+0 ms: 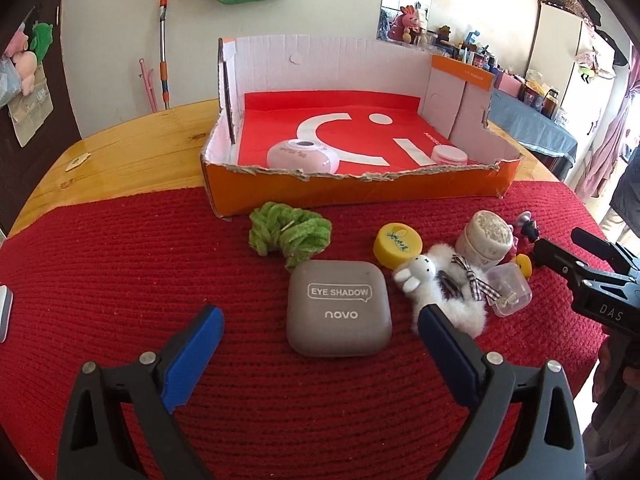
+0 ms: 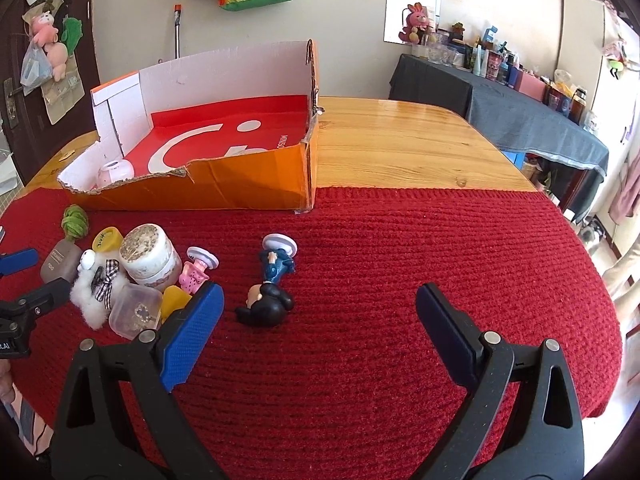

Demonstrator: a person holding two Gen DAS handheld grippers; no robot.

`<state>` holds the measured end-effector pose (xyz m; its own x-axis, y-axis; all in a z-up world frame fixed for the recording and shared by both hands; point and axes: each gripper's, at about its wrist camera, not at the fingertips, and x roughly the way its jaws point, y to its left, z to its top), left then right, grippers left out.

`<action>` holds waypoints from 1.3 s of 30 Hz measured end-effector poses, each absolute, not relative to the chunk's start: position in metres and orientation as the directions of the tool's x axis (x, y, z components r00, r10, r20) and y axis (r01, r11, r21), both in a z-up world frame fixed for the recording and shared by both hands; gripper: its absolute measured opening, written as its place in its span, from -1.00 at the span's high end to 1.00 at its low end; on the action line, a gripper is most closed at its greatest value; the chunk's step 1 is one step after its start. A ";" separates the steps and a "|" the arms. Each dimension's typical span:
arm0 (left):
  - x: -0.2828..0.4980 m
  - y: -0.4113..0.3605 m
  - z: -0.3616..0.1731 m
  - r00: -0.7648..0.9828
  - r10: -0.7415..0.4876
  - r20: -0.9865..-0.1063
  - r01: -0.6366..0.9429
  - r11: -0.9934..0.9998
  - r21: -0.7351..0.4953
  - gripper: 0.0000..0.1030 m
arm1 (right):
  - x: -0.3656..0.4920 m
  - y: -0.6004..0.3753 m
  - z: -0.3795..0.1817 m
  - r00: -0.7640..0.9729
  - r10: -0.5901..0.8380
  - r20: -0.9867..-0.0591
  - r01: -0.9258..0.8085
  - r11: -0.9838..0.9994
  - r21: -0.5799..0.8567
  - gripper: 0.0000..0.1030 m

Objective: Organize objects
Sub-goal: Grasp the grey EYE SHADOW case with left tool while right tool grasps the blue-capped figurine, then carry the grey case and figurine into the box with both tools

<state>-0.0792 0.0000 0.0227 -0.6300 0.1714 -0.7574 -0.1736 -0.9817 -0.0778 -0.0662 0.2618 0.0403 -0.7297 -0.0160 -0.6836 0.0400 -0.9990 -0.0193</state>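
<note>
My left gripper [image 1: 320, 322] is open, its jaws either side of a grey eye shadow case [image 1: 339, 309] on the red mat. Beside the case lie a green yarn bundle [image 1: 289, 234], a yellow tin [image 1: 398, 245], a white fluffy bunny [image 1: 440, 289], a cream jar [image 1: 486, 239] and a clear small box [image 1: 510, 289]. The orange cardboard box [image 1: 360, 188] behind holds a pink round device [image 1: 302, 156] and a pink-lidded jar [image 1: 449, 156]. My right gripper [image 2: 319, 300] is open and empty, just right of a blue mouse figurine [image 2: 269, 284] lying on the mat. A pink figurine [image 2: 196, 272] lies beside it.
The red knitted mat [image 2: 400, 280] covers the near part of a wooden table [image 2: 400, 140]. A cluttered side table with a dark cloth [image 2: 520, 116] stands at the right. A white object [image 1: 4, 312] lies at the mat's left edge.
</note>
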 end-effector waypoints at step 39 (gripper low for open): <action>-0.057 0.005 0.049 -0.723 0.260 -0.640 -0.265 -0.960 -0.091 -0.02 | -0.052 0.245 0.059 -0.782 -0.174 -0.598 0.190 -0.981 0.037 0.47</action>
